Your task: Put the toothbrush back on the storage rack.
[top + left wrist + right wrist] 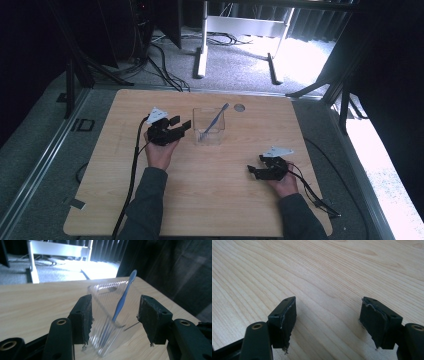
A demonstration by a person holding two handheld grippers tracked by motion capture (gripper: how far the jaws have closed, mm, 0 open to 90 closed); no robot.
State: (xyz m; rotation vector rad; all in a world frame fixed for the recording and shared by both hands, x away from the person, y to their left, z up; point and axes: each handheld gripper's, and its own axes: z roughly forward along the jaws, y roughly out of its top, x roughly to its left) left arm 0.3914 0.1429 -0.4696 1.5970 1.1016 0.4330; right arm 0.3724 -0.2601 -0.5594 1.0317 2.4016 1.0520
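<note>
The clear plastic container is standing near the middle of the wooden table, and a blue toothbrush is leaning inside it with the head down and the handle sticking out over the rim. I judge the main risk here to be tipping: the container looks light and the toothbrush makes it top-heavy, so if one pad of the left gripper is reaching the wall before the other, it may slide or fall over. A hard squeeze may also bend the thin wall (it looks quite flexible).

The left gripper is wide open and holding nothing; in the left gripper view its jaws are standing on either side of the container, not yet touching it as far as I can tell. The right gripper is also wide open and empty, with its jaws just over bare table, well apart from the container.
</note>
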